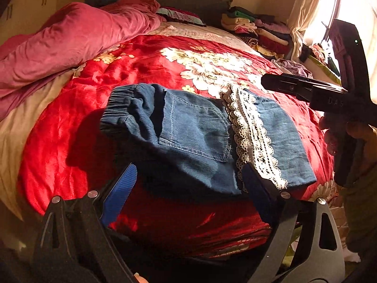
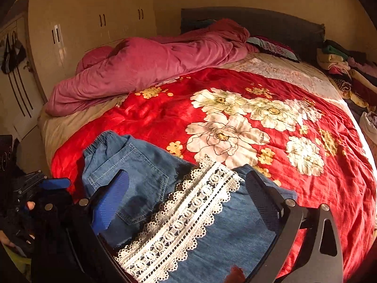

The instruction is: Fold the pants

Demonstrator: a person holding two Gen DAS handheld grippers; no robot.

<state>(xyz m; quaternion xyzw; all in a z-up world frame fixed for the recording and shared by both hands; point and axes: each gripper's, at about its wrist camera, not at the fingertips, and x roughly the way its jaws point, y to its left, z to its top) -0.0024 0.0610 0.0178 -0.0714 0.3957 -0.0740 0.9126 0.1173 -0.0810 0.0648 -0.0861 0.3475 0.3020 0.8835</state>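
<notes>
Small blue denim pants (image 1: 195, 129) with a white lace band (image 1: 252, 132) lie folded on the red floral blanket (image 1: 153, 66). The elastic waistband (image 1: 115, 108) is at the left. My left gripper (image 1: 190, 181) is open and empty, just above the pants' near edge. My right gripper (image 2: 188, 193) is open over the pants (image 2: 146, 174) and lace (image 2: 183, 221), holding nothing. It also shows in the left wrist view (image 1: 306, 89), hovering at the right above the blanket.
A pink duvet (image 2: 146, 70) is bunched at the far left of the bed. Stacked folded clothes (image 1: 254, 28) sit at the far right by the headboard. Wardrobe doors (image 2: 99, 23) stand behind. A bright window with a curtain (image 1: 306, 7) is at the right.
</notes>
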